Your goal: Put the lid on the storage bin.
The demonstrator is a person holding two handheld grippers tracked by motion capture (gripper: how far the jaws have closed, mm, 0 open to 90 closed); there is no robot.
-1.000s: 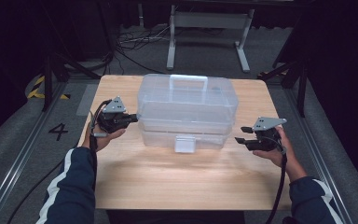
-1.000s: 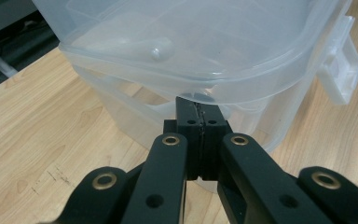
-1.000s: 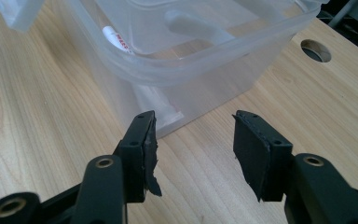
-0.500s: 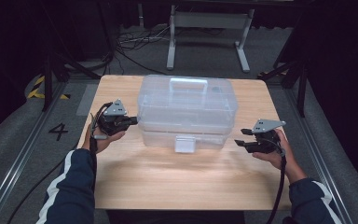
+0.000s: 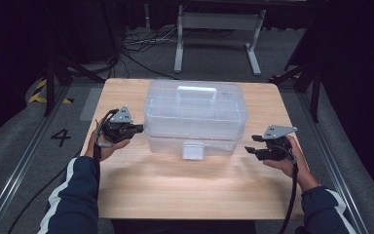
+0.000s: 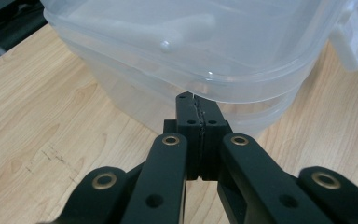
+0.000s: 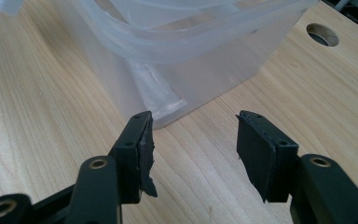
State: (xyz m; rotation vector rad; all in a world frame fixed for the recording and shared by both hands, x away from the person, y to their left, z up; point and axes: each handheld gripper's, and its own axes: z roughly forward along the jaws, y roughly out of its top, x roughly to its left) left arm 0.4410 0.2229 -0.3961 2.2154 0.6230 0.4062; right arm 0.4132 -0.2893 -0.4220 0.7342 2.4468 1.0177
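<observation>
A clear plastic storage box [image 5: 195, 117] with a lid, a top handle [image 5: 196, 91] and a white front latch [image 5: 193, 150] stands on the wooden table [image 5: 175, 190]. My left gripper [image 5: 139, 128] is at the box's left side, jaws pressed together with nothing between them. In the left gripper view its tips [image 6: 195, 100] sit right under the lid's rim on the box [image 6: 205, 46]; whether they touch it I cannot tell. My right gripper [image 5: 251, 145] is held a little off the box's right end, open. In the right gripper view, the gripper [image 7: 193, 123] points at the box's lower corner [image 7: 168, 105], and only table shows between the pads.
A round hole [image 7: 322, 34] is cut in the tabletop beyond the box. Bare wood lies in front of the box toward the near edge. Behind the table a metal stand [image 5: 219, 29] and cables [image 5: 136, 46] lie on the floor. A "4" [image 5: 61, 137] marks the floor at left.
</observation>
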